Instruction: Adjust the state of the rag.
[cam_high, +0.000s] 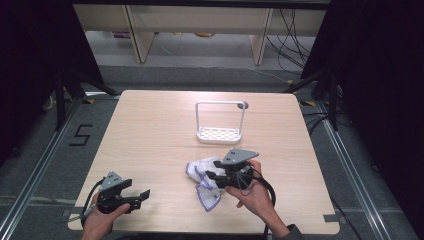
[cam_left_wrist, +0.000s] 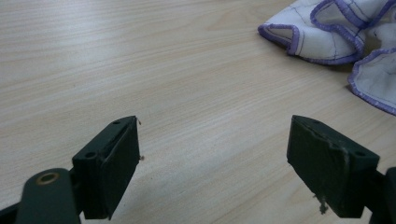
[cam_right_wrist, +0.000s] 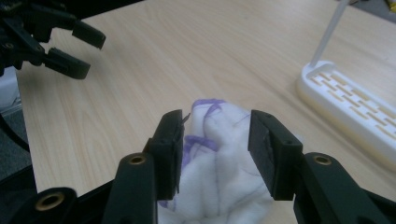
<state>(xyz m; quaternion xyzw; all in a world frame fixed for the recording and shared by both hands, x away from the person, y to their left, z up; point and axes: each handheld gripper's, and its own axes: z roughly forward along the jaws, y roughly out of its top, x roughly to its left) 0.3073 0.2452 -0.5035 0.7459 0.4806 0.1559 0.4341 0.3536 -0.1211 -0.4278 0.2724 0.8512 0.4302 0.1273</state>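
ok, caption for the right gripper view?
Right gripper open over crumpled cloth on table, white rack beside.

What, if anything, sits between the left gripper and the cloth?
Nothing visible. Bare table lies between the open left gripper and the crumpled cloth. The right gripper straddles the cloth's other side.
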